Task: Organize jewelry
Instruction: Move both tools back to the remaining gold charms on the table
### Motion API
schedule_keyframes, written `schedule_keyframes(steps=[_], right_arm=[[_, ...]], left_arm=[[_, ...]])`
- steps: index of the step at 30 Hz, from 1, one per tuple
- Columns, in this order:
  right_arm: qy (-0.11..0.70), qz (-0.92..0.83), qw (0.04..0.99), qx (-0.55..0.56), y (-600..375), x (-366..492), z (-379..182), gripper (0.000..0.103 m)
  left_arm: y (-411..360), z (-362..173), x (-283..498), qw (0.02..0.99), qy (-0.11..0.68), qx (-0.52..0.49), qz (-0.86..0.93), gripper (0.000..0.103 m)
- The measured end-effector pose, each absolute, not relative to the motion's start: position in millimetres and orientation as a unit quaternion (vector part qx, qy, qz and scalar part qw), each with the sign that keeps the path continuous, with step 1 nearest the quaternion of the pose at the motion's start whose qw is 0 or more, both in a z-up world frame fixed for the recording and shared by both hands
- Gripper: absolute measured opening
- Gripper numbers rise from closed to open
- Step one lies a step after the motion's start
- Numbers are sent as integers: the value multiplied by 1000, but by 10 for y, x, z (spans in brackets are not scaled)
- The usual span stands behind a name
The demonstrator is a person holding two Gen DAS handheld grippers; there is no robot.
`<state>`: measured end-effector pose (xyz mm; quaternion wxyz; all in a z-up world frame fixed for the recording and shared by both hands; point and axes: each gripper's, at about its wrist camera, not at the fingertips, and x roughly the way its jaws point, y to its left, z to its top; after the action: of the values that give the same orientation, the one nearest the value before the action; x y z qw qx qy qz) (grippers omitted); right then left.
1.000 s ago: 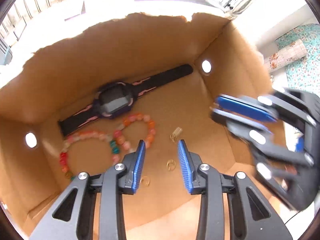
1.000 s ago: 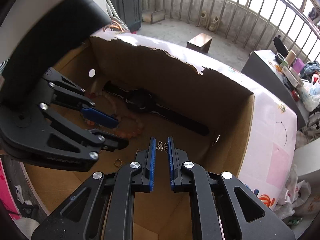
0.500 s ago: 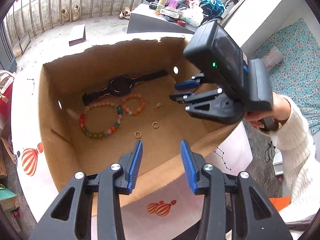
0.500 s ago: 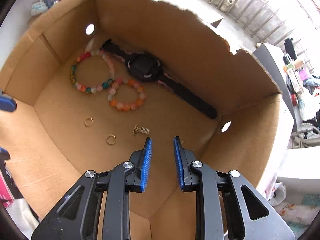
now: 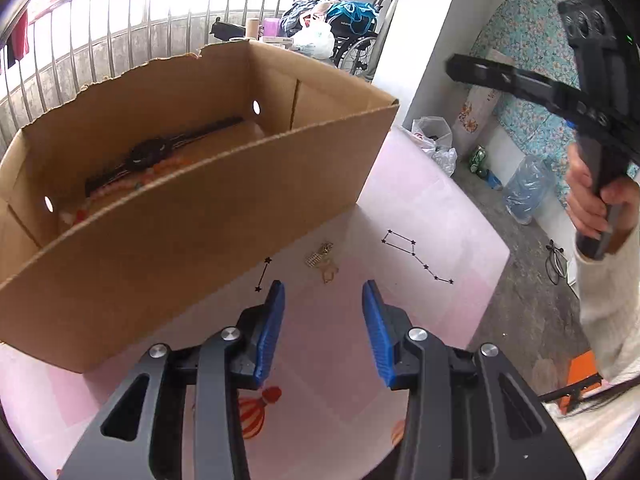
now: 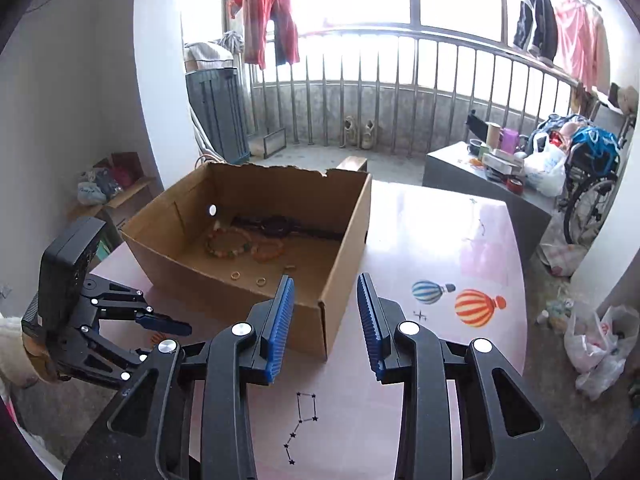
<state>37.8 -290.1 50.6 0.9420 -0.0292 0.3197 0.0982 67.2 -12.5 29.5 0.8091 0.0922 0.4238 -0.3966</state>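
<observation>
A cardboard box (image 6: 344,236) stands on the pink table (image 6: 440,232). It holds a black watch (image 6: 280,224), two bead bracelets (image 6: 228,244), two gold rings (image 6: 235,275) and a small gold piece (image 6: 289,267). The watch (image 5: 150,150) also shows in the left wrist view. Small gold earrings (image 5: 323,262) lie on the table in front of the box (image 5: 180,220). My left gripper (image 5: 323,300) is open and empty just short of the earrings. My right gripper (image 6: 325,300) is open and empty, pulled back from the box's near corner.
The right gripper's body (image 5: 592,72) is held high at the right of the left wrist view. The left gripper's fingers (image 6: 160,322) show at the box's left. The table edge (image 5: 480,300) drops to a cluttered floor. A railing (image 6: 400,92) and a grey side table (image 6: 480,176) stand behind.
Both grippers have pulled up and out of the box and back over the table. The right gripper's jaws have opened wide. The left now faces the earrings outside the box.
</observation>
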Motion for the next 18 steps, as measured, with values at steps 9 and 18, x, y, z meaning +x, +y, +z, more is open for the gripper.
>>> schedule_keyframes(steps=[9,18], right_arm=[[389,87,916,40,-3010,312,-336,32],[398,124,908,34,-2865,482,-486,32]], left_arm=[[-597,-20,818,813,436,111,-371,39],[-735,-79,642,843,388,161,-337,24]])
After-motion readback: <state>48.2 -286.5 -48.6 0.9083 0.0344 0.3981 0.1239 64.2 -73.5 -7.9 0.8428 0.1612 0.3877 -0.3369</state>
